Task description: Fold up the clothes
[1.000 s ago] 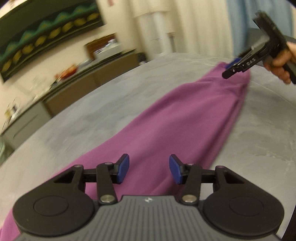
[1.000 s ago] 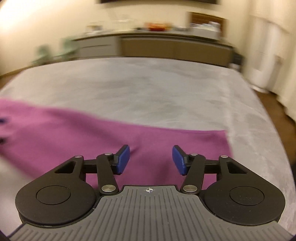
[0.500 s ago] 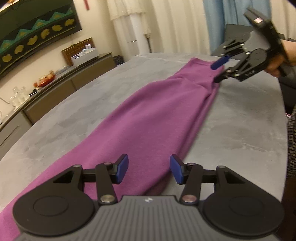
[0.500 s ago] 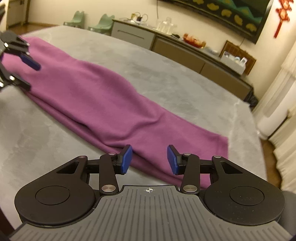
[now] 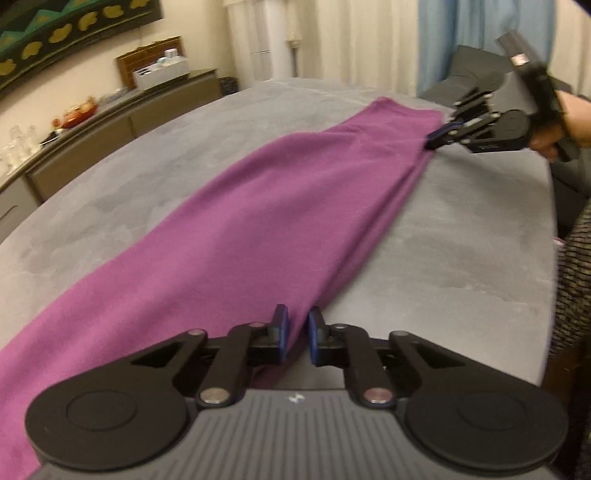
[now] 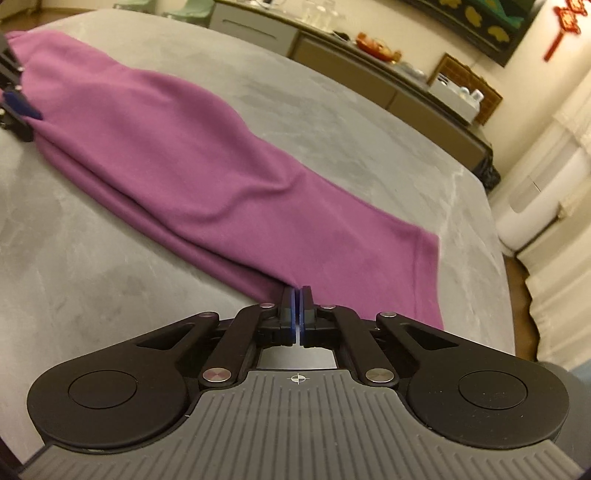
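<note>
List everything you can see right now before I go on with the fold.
purple garment: one, purple, laid out long across the table
table: one, grey, under the garment
sideboard: one, brown and grey, along the wall, small items on top
wall picture: one, dark with green and yellow shapes, above the sideboard
curtains: white, with a blue one beside them, beyond the table
red ornament: one, hanging on the wall
left gripper: black with blue pads, jaws closing, garment's near edge between them
right gripper: black with blue pads, shut on the garment's far corner
hand: one, holding the right gripper
</note>
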### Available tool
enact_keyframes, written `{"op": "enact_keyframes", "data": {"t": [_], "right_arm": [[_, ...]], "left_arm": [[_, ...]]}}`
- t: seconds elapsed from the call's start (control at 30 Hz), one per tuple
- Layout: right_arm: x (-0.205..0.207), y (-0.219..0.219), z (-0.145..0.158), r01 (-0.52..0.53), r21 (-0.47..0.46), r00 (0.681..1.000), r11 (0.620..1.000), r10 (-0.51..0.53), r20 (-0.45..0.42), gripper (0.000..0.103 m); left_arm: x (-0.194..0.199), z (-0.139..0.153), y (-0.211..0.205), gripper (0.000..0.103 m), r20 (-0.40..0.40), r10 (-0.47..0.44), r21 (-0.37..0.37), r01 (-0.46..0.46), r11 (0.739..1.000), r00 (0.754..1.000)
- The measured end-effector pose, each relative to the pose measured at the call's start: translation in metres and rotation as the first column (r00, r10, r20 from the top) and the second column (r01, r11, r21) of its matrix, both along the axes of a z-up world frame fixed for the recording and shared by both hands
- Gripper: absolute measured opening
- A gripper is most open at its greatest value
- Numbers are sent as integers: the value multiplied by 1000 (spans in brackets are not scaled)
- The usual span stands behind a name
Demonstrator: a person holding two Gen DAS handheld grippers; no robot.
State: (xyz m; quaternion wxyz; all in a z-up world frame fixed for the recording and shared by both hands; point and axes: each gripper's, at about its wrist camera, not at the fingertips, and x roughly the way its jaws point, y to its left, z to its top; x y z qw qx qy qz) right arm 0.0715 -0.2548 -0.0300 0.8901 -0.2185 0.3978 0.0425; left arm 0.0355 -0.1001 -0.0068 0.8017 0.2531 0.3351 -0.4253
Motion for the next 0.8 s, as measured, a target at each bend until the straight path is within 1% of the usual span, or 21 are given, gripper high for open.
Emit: {"op": "enact_keyframes", "data": {"t": [0.1, 0.13, 0.17, 0.23, 0.27, 0.3, 0.33, 0.37, 0.43, 0.5, 0.57, 0.6, 0.63, 0.67, 0.7, 0.73, 0.77, 0.8], "right_arm": [[-7, -9, 5, 16, 22, 1000, 1000, -16, -25, 0], [-9, -13, 8, 20, 43, 999, 999, -19, -33, 0], [-12, -20, 13, 23, 86, 999, 996, -21, -30, 2], [-16, -34, 30, 33, 203, 999, 979, -38, 24, 9], [-14, -41, 39, 40, 273, 996, 961, -60, 65, 16], [-7, -46, 44, 51, 327, 992, 944, -85, 91, 20], [4, -49, 45, 68, 359, 989, 931, -111, 100, 28], [19, -51, 43, 94, 383, 985, 919, -143, 101, 30], [55, -52, 31, 176, 400, 972, 900, -222, 72, 30], [86, -53, 18, 237, 377, 961, 895, -273, 46, 30], [106, -58, 8, 294, 344, 947, 892, -321, 24, 30], [112, -65, 5, 324, 347, 937, 880, -348, 8, 30], [117, -73, 2, 351, 356, 928, 866, -374, -4, 26], [117, -85, 2, 373, 379, 917, 847, -399, -12, 18], [116, -97, 2, 396, 407, 905, 823, -425, -23, 10], [115, -109, 2, 419, 434, 893, 798, -450, -34, 0], [112, -121, 1, 433, 463, 883, 773, -467, -45, 0], [107, -128, 1, 433, 491, 880, 756, -471, -51, 0]], "left_arm": [[-8, 1, 1, 11, 14, -63, 34, 63, 997, 998], [-10, 1, 2, 13, 19, -80, 47, 80, 996, 997], [-8, 6, 2, 14, 17, -85, 25, 85, 996, 996], [1, 26, 2, 18, 3, -72, -85, 72, 994, 997], [5, 36, 2, 23, -4, -66, -140, 65, 988, 998], [10, 47, 2, 36, -12, -60, -194, 57, 979, 998], [14, 57, 2, 45, -20, -55, -247, 49, 968, 998], [24, 62, -6, 45, -34, -37, -282, 26, 959, 999], [55, 61, -39, 43, -71, 22, -307, -43, 951, 997], [85, 49, -80, 42, -104, 77, -301, -105, 948, 992], [113, 29, -114, 41, -151, 150, -259, -186, 948, 977], [127, 17, -131, 40, -175, 190, -231, -228, 946, 966], [140, 6, -142, 37, -190, 244, -194, -280, 940, 951], [152, -5, -143, 37, -205, 319, -165, -354, 921, 925], [163, -13, -140, 33, -230, 399, -146, -437, 887, 887], [172, -18, -134, 28, -271, 449, -144, -497, 856, 852], [178, -19, -124, 25, -325, 473, -154, -539, 828, 819], [183, -19, -114, 21, -378, 497, -155, -583, 798, 781]]}}
